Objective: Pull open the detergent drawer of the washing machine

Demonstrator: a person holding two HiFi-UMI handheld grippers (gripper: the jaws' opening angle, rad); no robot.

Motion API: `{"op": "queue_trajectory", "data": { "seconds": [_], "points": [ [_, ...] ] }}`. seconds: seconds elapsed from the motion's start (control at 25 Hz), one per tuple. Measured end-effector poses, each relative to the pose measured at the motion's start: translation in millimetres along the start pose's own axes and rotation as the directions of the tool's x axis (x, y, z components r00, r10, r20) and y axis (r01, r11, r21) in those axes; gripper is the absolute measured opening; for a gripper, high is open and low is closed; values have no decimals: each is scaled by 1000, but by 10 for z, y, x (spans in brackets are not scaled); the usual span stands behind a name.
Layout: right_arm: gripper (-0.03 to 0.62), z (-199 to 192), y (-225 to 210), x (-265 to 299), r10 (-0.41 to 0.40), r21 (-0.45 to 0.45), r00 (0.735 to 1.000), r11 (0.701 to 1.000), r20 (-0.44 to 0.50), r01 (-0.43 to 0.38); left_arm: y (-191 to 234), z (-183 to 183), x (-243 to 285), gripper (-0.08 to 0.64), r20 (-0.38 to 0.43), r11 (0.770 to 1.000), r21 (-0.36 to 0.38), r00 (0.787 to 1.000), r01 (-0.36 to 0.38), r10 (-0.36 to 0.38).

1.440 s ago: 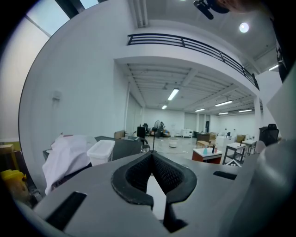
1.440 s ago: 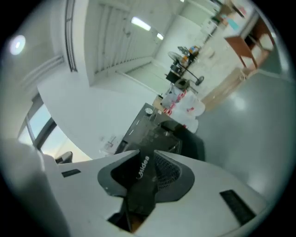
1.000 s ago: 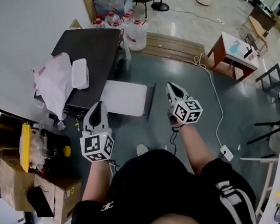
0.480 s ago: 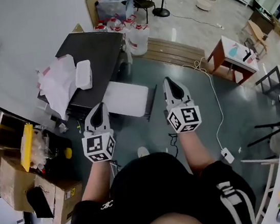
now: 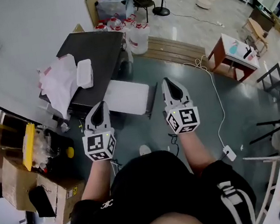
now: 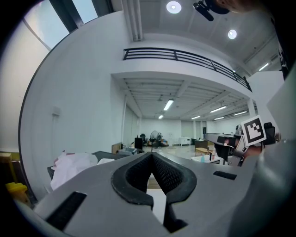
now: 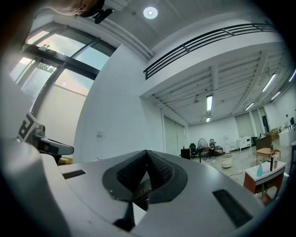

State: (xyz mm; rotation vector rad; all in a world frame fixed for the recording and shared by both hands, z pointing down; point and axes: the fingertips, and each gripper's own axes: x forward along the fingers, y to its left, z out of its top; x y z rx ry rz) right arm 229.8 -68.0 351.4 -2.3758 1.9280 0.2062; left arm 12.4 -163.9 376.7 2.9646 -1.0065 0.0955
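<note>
The washing machine [image 5: 90, 53] has a dark top and stands ahead of me to the left, with a white cloth [image 5: 58, 84] and a white box [image 5: 84, 73] lying on it. A white flat panel [image 5: 125, 98] sticks out from its front side. I cannot make out the detergent drawer. My left gripper [image 5: 98, 108] hangs short of the machine's near corner, shut and empty. My right gripper [image 5: 168, 83] is to the right of the panel, also shut and empty. In the left gripper view the jaws [image 6: 151, 153] meet at their tips, and the cloth [image 6: 74, 166] shows at lower left. The right gripper [image 7: 146, 151] is shut too.
Cardboard boxes [image 5: 15, 183] and a yellow object [image 5: 28, 145] crowd the floor at left. Water bottles [image 5: 128, 30] and a wooden pallet [image 5: 172, 50] lie beyond the machine. A small table [image 5: 233, 54] stands at right. A white cable [image 5: 218, 118] runs across the floor there.
My right gripper has risen and drifted slightly left in the head view. The left gripper has barely shifted. Both stayed shut.
</note>
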Motion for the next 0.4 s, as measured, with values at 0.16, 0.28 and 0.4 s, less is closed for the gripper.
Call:
{"op": "queue_trajectory", "data": {
  "seconds": [0.16,0.28,0.4],
  "points": [
    [3,-13,54,-29,10,-22,1000,1000,-1,-10,22,5,-31,2,-5,1000,2,1000,-10,10],
    [2,-24,59,-51,14,-18,1000,1000,-2,-14,19,15,-57,2,-3,1000,4,1000,-11,11],
    [3,-41,74,-68,14,-13,1000,1000,-5,-14,32,3,-94,2,-4,1000,5,1000,-14,14]
  ]
}}
